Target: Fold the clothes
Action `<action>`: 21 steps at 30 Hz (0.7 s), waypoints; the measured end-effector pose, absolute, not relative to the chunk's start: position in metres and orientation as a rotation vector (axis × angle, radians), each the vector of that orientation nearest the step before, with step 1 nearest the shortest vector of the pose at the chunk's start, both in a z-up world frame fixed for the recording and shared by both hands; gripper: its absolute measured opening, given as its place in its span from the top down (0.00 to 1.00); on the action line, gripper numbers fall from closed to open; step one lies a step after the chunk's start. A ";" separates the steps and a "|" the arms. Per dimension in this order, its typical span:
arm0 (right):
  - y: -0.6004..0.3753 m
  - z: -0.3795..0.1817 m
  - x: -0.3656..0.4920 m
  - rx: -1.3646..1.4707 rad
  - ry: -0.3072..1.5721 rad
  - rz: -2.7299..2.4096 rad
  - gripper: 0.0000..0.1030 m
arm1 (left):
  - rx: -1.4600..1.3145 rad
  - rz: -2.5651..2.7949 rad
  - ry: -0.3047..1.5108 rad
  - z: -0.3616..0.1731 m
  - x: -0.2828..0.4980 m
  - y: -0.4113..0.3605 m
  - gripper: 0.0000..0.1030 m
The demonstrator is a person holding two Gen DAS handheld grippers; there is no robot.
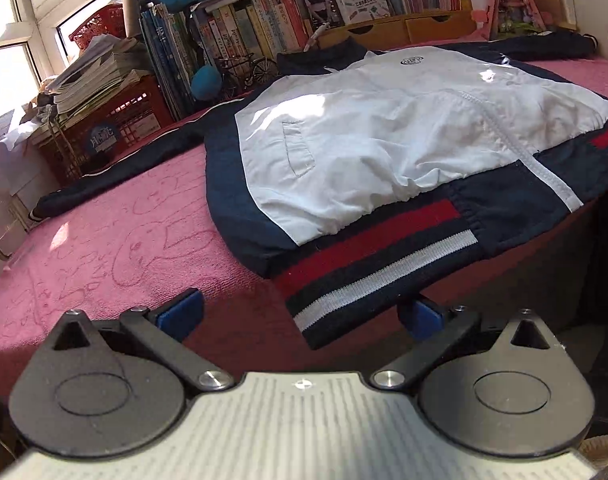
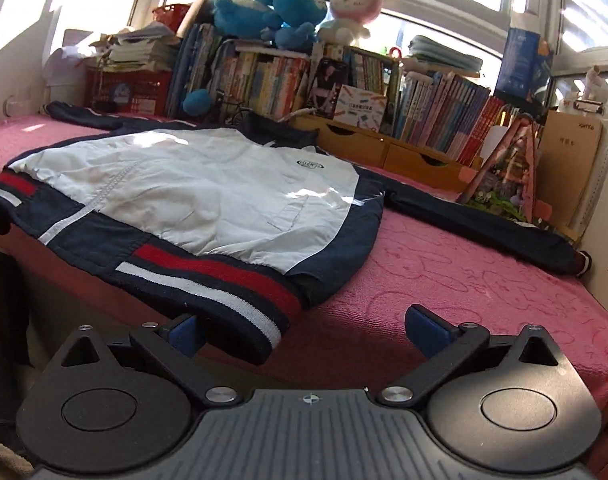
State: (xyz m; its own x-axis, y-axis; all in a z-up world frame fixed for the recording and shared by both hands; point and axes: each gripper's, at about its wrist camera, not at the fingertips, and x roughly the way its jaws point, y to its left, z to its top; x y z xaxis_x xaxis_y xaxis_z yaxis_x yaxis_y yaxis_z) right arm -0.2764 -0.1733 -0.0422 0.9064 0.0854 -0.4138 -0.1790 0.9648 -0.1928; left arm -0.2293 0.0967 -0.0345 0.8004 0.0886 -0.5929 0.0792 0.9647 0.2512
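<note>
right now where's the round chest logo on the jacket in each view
Left wrist view: the logo sits upper centre, on the white panel just below the dark collar.
Right wrist view: the logo sits at centre, slightly above the middle, near the collar.
Shared landmark: the wooden drawer box stands behind the jacket in both.

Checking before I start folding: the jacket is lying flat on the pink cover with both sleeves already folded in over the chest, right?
Not quite. The jacket does lie flat on the pink cover, but both sleeves are spread outward, not folded in; the right wrist view shows this.
</note>
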 end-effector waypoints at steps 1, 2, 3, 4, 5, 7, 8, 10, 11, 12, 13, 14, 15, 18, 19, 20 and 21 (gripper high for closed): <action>-0.179 -0.037 -0.275 -0.194 0.396 0.119 0.00 | 0.221 0.012 0.626 -0.027 -0.229 0.104 0.00; -0.184 -0.032 -0.273 -0.159 0.377 0.100 0.00 | 0.181 0.015 0.605 -0.019 -0.229 0.109 0.00; -0.189 -0.026 -0.271 -0.123 0.358 0.081 0.00 | 0.154 0.022 0.587 -0.013 -0.229 0.113 0.00; -0.193 -0.022 -0.267 -0.099 0.343 0.067 0.00 | 0.146 0.027 0.575 -0.008 -0.228 0.114 0.00; -0.192 -0.018 -0.260 -0.098 0.337 0.060 0.00 | 0.159 0.036 0.561 -0.005 -0.226 0.113 0.00; -0.192 -0.012 -0.246 -0.096 0.325 0.048 0.00 | 0.189 0.054 0.533 0.003 -0.220 0.110 0.00; -0.190 -0.009 -0.240 -0.100 0.319 0.041 0.00 | 0.218 0.070 0.523 0.004 -0.216 0.106 0.00; -0.185 -0.005 -0.231 -0.125 0.314 0.026 0.00 | 0.252 0.097 0.525 0.004 -0.208 0.101 0.00; -0.183 -0.004 -0.228 -0.142 0.313 0.019 0.00 | 0.266 0.110 0.530 0.002 -0.205 0.100 0.00; -0.180 -0.005 -0.227 -0.169 0.315 0.013 0.00 | 0.277 0.119 0.533 0.000 -0.205 0.099 0.00; -0.178 -0.007 -0.228 -0.205 0.315 0.005 0.00 | 0.295 0.130 0.538 -0.003 -0.205 0.099 0.00; -0.175 -0.012 -0.233 -0.258 0.313 -0.007 0.00 | 0.324 0.159 0.545 -0.007 -0.207 0.098 0.00; -0.172 -0.017 -0.237 -0.312 0.312 -0.018 0.00 | 0.355 0.188 0.550 -0.011 -0.208 0.098 0.00; -0.171 -0.030 -0.256 -0.467 0.302 -0.045 0.00 | 0.404 0.216 0.543 -0.014 -0.223 0.105 0.00; -0.172 -0.032 -0.262 -0.503 0.305 -0.041 0.00 | 0.399 0.218 0.537 -0.011 -0.227 0.107 0.00; -0.172 -0.032 -0.268 -0.532 0.305 -0.040 0.00 | 0.395 0.214 0.533 -0.005 -0.232 0.109 0.00; -0.172 -0.031 -0.272 -0.545 0.300 -0.043 0.00 | 0.401 0.205 0.531 -0.001 -0.234 0.109 0.00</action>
